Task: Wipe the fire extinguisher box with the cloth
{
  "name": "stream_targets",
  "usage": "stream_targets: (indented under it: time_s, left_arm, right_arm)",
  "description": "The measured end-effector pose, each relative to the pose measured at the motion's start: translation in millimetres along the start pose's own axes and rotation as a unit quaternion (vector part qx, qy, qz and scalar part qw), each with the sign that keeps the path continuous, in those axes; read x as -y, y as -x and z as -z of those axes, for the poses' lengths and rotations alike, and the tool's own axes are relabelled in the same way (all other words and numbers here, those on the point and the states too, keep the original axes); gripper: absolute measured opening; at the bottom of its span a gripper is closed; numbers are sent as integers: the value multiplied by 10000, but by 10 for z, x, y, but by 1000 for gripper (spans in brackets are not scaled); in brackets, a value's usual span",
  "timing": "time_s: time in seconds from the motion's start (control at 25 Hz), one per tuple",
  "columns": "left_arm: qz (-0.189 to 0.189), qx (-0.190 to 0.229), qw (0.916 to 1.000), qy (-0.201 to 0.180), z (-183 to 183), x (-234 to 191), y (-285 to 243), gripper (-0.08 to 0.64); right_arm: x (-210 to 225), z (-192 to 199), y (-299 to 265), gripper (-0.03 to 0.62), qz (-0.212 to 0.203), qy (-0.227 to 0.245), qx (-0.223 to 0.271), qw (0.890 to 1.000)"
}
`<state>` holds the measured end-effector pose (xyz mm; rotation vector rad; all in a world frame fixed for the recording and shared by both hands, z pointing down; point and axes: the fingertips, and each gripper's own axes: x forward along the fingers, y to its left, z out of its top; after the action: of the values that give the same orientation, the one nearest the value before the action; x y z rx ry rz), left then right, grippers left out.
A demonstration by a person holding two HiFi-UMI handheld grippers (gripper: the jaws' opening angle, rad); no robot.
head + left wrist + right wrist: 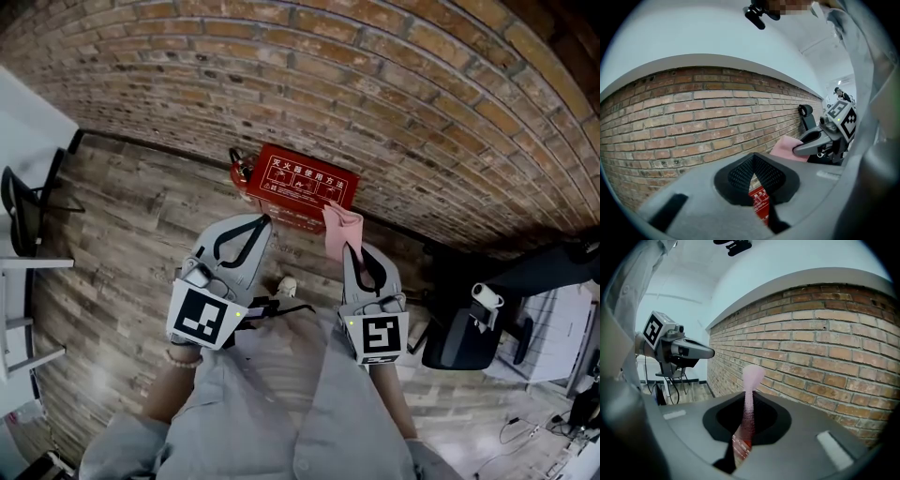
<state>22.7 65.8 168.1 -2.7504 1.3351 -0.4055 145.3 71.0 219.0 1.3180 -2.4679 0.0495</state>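
Observation:
The red fire extinguisher box (pixel 298 186) stands on the wood floor against the brick wall, with white print on its top. My right gripper (pixel 350 246) is shut on a pink cloth (pixel 338 229), which sticks up just in front of the box's right end. In the right gripper view the cloth (pixel 749 390) rises from between the jaws. My left gripper (pixel 265 221) is shut and holds nothing, its tip near the box's front left. A strip of the red box (pixel 760 200) shows through its jaw slit.
A brick wall (pixel 394 103) runs behind the box. A red extinguisher part (pixel 240 170) sits at the box's left end. A black office chair (pixel 466 336) stands at the right, another chair (pixel 22 208) and a white desk at the left.

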Motion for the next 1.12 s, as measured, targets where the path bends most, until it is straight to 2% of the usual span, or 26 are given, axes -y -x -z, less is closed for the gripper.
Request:
stream_targets:
  time_s: [0.4, 0.76, 1.12]
  left_arm:
    - [104, -103, 9999, -67, 34, -130, -32, -2]
    - [116, -277, 9995, 123, 264, -297, -96, -2]
    - [96, -456, 9987, 192, 585, -462, -174, -2]
  right_arm:
    - [-111, 90, -118, 29, -137, -76, -217, 9996]
    - [-144, 134, -328, 29, -124, -125, -323, 9993]
    - [-131, 373, -611, 29, -175, -112, -550, 9983]
